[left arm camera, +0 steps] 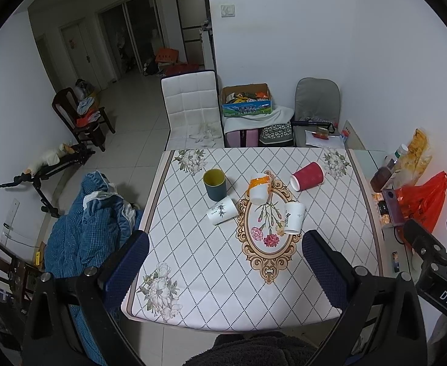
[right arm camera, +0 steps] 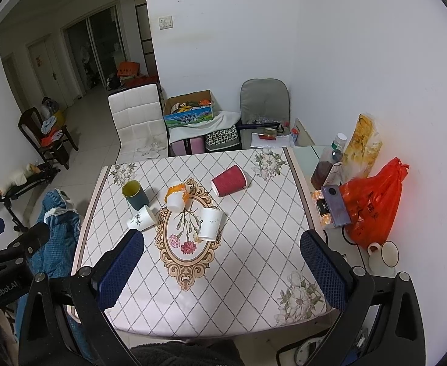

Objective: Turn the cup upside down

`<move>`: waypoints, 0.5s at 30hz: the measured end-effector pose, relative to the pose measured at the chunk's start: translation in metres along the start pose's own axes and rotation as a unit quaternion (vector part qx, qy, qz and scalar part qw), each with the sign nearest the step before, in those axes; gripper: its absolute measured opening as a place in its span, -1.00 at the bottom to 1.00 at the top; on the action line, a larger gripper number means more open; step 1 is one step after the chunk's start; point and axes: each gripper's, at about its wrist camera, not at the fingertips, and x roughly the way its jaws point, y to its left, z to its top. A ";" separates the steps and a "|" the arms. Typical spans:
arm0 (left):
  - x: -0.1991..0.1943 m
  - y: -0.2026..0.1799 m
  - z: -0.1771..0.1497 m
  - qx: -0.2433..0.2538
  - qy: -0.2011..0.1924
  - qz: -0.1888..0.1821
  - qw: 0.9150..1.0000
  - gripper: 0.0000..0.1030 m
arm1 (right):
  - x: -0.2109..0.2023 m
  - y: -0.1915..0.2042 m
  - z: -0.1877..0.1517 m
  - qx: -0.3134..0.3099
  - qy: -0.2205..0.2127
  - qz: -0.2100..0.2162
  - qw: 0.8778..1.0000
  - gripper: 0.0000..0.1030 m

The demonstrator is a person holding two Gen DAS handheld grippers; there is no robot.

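Five cups sit mid-frame on the table (left arm camera: pixel 193 274): a mug (left arm camera: pixel 214 184) upper left, a tipped ribbed cup (left arm camera: pixel 307 176) upper right. Three paper cups (left arm camera: pixel 294 218) lie between them, nearer the lower edge.

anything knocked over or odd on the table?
Yes. Red cup, bamboo-print white cup and the other white cup lie on their sides. Only the green cup stands upright. No spill visible.

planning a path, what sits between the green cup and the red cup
The orange-and-white cup lies between the green cup and the red cup; both wrist views show it.
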 end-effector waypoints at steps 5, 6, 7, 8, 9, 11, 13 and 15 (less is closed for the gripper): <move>0.001 0.003 -0.002 0.000 0.000 0.000 1.000 1.00 | -0.001 -0.002 -0.002 0.001 0.001 0.001 1.000 1.00; 0.001 0.000 -0.001 0.000 0.001 -0.001 1.000 1.00 | 0.000 -0.002 -0.002 0.000 0.001 0.002 1.000 1.00; 0.000 -0.003 0.001 0.001 0.002 -0.001 1.000 1.00 | 0.000 -0.002 -0.001 0.001 0.001 0.002 1.000 1.00; 0.000 -0.002 0.000 0.001 0.001 -0.001 1.000 1.00 | 0.000 -0.002 -0.001 0.001 0.001 0.002 1.000 1.00; -0.001 -0.005 0.002 0.002 0.001 -0.002 1.000 1.00 | 0.000 -0.002 -0.001 0.002 0.002 0.003 1.000 1.00; -0.002 -0.007 0.003 0.002 -0.001 -0.001 1.000 1.00 | -0.002 -0.003 -0.005 0.004 0.000 0.004 1.000 1.00; -0.003 -0.008 0.004 0.000 -0.001 -0.002 1.000 1.00 | -0.005 -0.004 -0.008 0.006 -0.003 0.003 1.000 1.00; -0.004 -0.010 0.005 -0.001 -0.003 -0.002 1.000 0.99 | -0.008 -0.004 -0.009 0.007 -0.005 0.003 1.000 1.00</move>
